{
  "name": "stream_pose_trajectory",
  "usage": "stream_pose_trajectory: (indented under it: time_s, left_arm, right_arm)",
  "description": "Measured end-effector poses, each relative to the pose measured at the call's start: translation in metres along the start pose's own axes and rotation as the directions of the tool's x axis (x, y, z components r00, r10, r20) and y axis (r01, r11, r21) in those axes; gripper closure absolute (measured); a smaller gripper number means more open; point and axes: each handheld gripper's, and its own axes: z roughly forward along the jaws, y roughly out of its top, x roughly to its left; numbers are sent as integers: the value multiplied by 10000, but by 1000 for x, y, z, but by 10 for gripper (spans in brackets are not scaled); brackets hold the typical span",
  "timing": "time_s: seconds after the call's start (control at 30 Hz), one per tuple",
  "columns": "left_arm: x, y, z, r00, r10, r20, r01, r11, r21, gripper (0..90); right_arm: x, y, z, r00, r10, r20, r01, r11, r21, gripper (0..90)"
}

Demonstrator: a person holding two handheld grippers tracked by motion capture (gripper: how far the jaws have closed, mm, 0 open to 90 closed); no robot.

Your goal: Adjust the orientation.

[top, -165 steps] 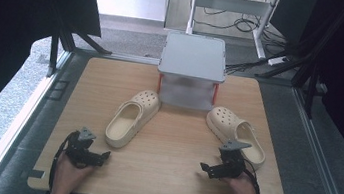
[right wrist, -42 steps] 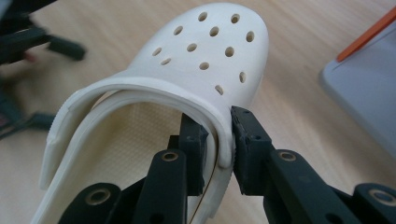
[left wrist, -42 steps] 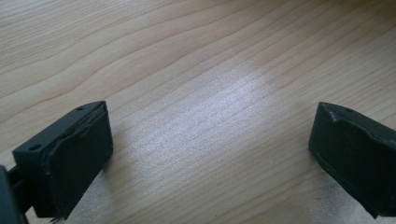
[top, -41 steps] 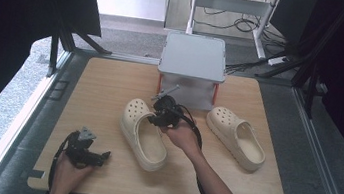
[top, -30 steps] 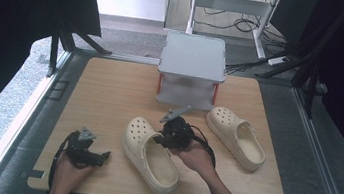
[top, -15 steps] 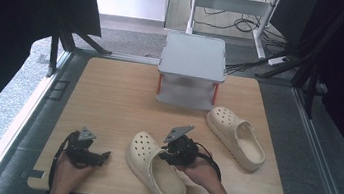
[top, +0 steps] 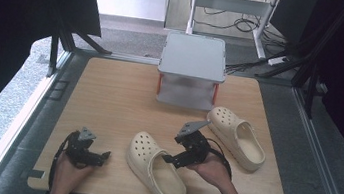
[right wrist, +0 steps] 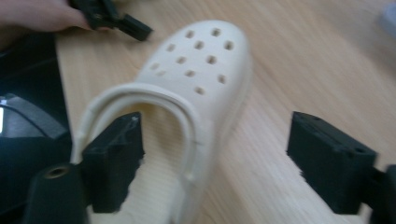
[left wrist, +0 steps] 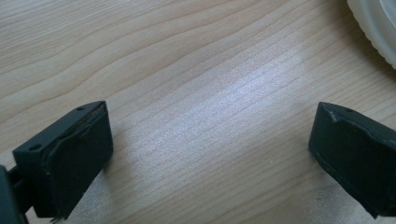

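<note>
Near the front edge of the table [top: 110, 89] lies a cream clog [top: 156, 168], toe pointing away and to the left, heel close to the edge. Just to its right the right gripper [top: 168, 158] sits against the clog's side, the hand behind it; its jaws have just been opening and now stand wide, one over the foot opening inside the heel strap, the other out over bare wood, neither pad pressing on the rim that runs between them, as the right gripper view shows [right wrist: 212, 163]. A second clog [top: 235, 136] lies well apart to the right, toe toward the grey stand [top: 193, 57] at the back of the table. Over at the front left the left gripper [top: 104, 154] rests low on the wood, jaws spread wide with nothing between them [left wrist: 210, 154], the near clog's edge just showing at the corner of its own view [left wrist: 373, 23]
</note>
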Motion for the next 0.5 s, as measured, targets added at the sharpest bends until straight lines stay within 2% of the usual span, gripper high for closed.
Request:
stream_pose_trajectory:
  time_s: [0.07,0.2,0.23,0.4,0.5]
  left_arm:
    - [0,0,0,10000,-20,-17,20,10000,-29,0]
    - [0,0,0,10000,-20,-15,20,10000,-25,0]
    - [0,0,0,10000,-20,-14,20,10000,-25,0]
    - [0,0,0,10000,-17,-14,17,10000,-25,0]
    - [0,0,0,10000,-14,-23,14,10000,-29,0]
  right_arm:
    - [-8,-5,-7,9993,162,324,-162,9999,-17,119]
    - [-15,-11,-13,9981,105,599,-108,9999,56,48]
    - [-20,-16,-16,9954,147,945,-150,9999,21,0]
    - [-32,-27,-22,9919,469,1178,-475,9989,22,0]
    - [-39,-35,-27,9881,850,1280,-854,9963,-19,0]
